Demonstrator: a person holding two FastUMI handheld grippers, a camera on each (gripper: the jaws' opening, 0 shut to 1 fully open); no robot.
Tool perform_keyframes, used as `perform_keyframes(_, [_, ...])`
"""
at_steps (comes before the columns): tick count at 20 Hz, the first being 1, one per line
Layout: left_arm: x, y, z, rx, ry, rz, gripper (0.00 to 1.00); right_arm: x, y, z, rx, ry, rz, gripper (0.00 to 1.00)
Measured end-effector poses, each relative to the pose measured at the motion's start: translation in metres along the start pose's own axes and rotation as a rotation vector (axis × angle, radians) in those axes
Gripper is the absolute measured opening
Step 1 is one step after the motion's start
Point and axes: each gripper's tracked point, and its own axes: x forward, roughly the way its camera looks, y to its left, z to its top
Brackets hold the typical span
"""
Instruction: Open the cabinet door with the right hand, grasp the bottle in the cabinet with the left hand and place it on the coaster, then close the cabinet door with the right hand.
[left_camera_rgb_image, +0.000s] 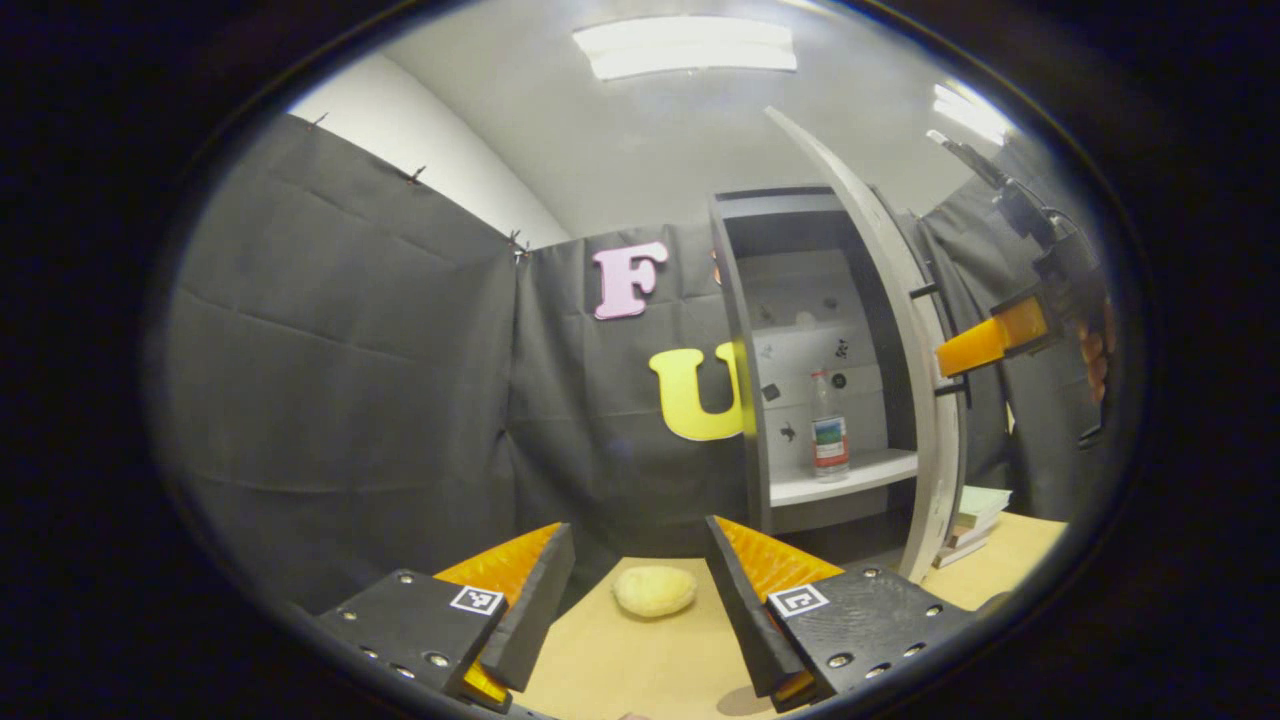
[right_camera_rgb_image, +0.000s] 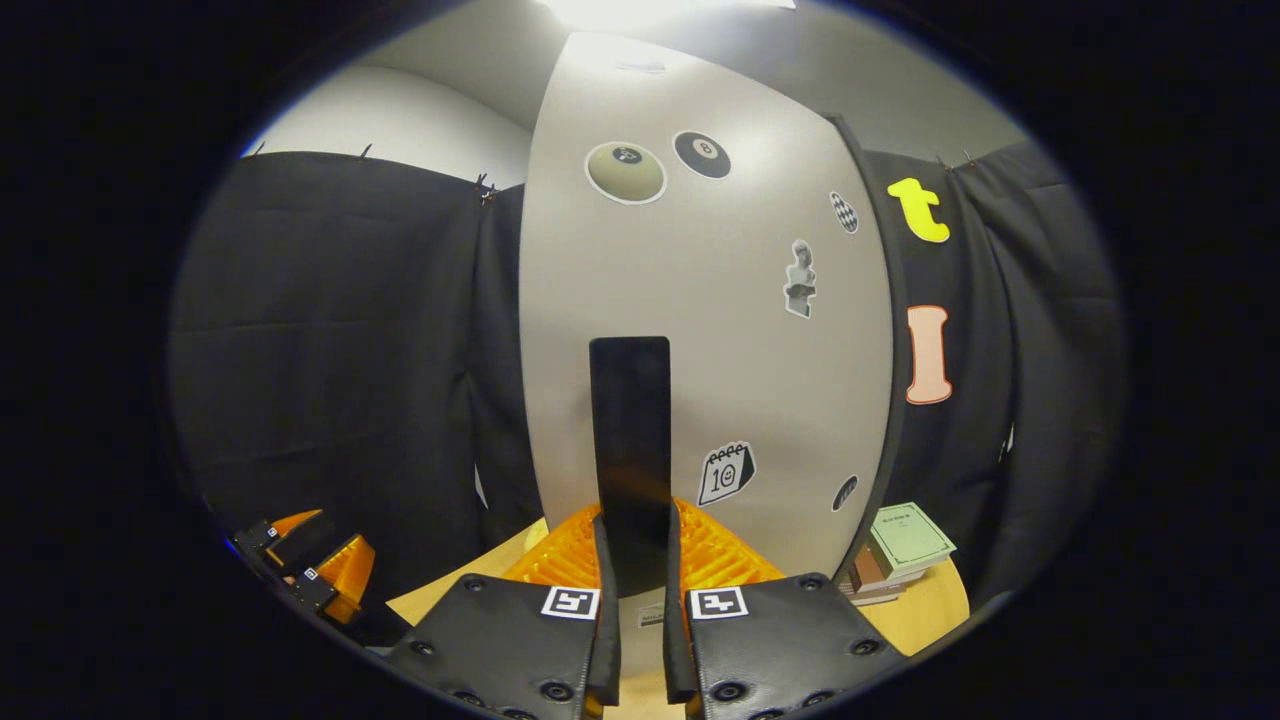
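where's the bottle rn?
In the left gripper view, the bottle stands upright on the shelf inside the open cabinet, right of centre, beyond the open left gripper.

In the left gripper view, the bottle (left_camera_rgb_image: 829, 437) stands on the shelf (left_camera_rgb_image: 860, 472) inside the cabinet (left_camera_rgb_image: 745, 350), whose door (left_camera_rgb_image: 915, 380) is swung open to its right. A stack of books (left_camera_rgb_image: 975, 520) lies on the desk (left_camera_rgb_image: 640, 660) right of the door, and a coaster (left_camera_rgb_image: 654, 590) lies nearer, left of the cabinet.

Cabinet door (right_camera_rgb_image: 700, 300): smooth, satin sheen, glossy stickers; handle (right_camera_rgb_image: 630, 440) dark, semi-gloss. Bottle (left_camera_rgb_image: 829, 428): clear plastic, glossy, paper-like label. Tabletop (left_camera_rgb_image: 640, 660): matt, wood-look. Shelf (left_camera_rgb_image: 850, 475): smooth, matt. Books (right_camera_rgb_image: 905, 545): matt paper covers. Booth wall (left_camera_rgb_image: 340, 380): matt, creased cloth.
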Motion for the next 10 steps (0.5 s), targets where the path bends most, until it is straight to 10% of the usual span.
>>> perform_keyframes(10, [0.002,-0.109,0.006,-0.016,-0.008,-0.162,0.78,-0.034,-0.032,-0.002,-0.033,-0.007,-0.050,0.19])
